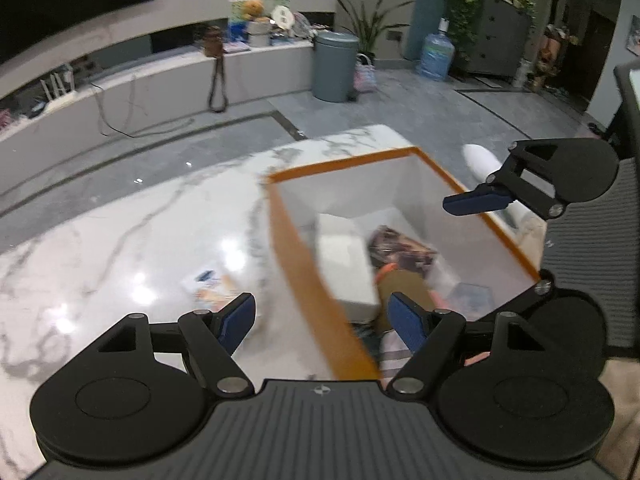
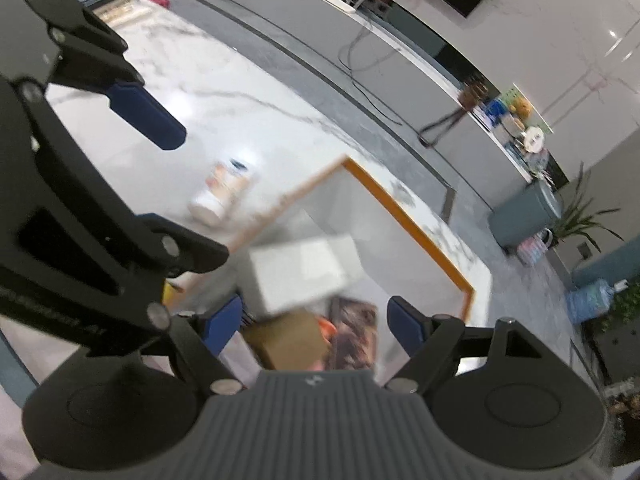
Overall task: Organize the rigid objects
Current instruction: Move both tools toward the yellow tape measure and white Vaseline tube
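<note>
Below left gripper (image 1: 322,318), orange-rimmed box (image 1: 304,260), white carton (image 1: 346,264) inside, jaws apart

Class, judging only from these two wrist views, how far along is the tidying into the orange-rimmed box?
Done: a white box, a brown box and a dark printed packet lie inside the orange-rimmed box. In hand: nothing; the left gripper and right gripper are open and empty. Left: a small bottle lies on the marble table.

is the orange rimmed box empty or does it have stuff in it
Not empty. Inside the orange-rimmed box lie a white box, a dark printed packet and a brown item.
</note>
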